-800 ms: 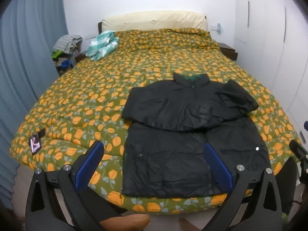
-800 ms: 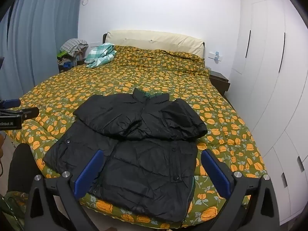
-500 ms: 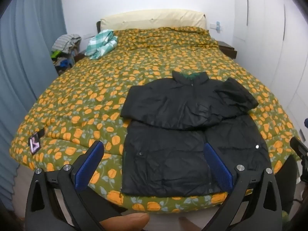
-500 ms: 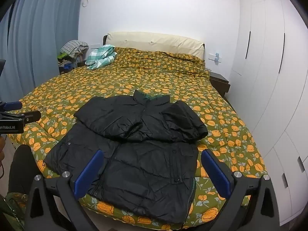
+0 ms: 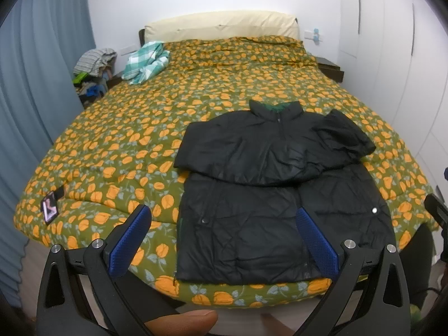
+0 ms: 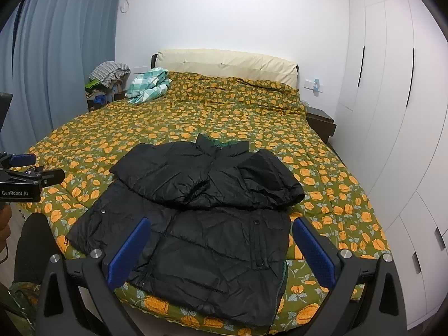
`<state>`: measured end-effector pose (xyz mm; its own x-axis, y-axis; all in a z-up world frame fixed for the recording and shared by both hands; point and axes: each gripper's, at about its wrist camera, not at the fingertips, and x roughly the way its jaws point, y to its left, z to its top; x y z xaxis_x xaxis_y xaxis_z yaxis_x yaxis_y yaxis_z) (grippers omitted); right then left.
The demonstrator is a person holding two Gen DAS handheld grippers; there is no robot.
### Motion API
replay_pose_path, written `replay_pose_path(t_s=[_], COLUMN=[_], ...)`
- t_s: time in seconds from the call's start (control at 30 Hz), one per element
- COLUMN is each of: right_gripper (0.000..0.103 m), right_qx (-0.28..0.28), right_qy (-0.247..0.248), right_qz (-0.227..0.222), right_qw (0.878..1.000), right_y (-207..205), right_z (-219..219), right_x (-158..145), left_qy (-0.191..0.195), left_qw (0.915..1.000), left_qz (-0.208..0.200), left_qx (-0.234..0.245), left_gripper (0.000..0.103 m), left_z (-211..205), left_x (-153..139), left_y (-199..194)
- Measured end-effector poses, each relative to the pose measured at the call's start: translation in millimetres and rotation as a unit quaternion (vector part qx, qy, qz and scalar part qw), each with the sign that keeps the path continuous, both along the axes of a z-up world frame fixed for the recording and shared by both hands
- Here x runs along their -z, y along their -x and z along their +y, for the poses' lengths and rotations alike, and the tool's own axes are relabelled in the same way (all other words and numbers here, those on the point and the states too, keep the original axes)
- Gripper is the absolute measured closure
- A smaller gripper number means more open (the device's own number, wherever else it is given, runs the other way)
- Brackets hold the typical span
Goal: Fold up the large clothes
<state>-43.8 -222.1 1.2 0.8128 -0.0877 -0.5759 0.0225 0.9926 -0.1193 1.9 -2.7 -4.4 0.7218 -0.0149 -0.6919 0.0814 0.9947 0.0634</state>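
Observation:
A black puffer jacket (image 5: 268,184) lies flat at the foot of the bed, collar toward the headboard, both sleeves folded across its chest. It also shows in the right wrist view (image 6: 201,204). My left gripper (image 5: 222,221) is open and empty, held above the foot edge of the bed in front of the jacket's hem. My right gripper (image 6: 221,232) is open and empty, likewise held short of the hem. Neither touches the jacket. The left gripper's body shows at the left edge of the right wrist view (image 6: 19,184).
The bed (image 5: 126,140) has a green cover with orange flowers. A green checked cloth (image 5: 145,61) lies near the headboard. A clothes pile (image 5: 92,72) stands by the blue curtain. A small dark tag (image 5: 50,204) lies at the bed's left corner. White wardrobes (image 6: 392,112) stand right.
Both grippers have drawn back and risen slightly, so the jacket sits a little lower and farther in both views. The jacket has not moved.

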Motion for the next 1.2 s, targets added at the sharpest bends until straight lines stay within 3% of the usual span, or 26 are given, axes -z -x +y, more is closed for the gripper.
replay_pose_path(t_s=[1.2], right_gripper=[0.000], right_qx=[0.002], right_qy=[-0.005], right_qz=[0.002], right_qw=[1.000], right_y=[-4.5], right_z=[-0.2], right_x=[2.9], left_qy=[-0.003], left_qw=[0.9999], left_qz=[0.014], left_qx=[0.007], left_gripper=[0.000], left_z=[-2.1], left_x=[9.8], left_y=[-5.0])
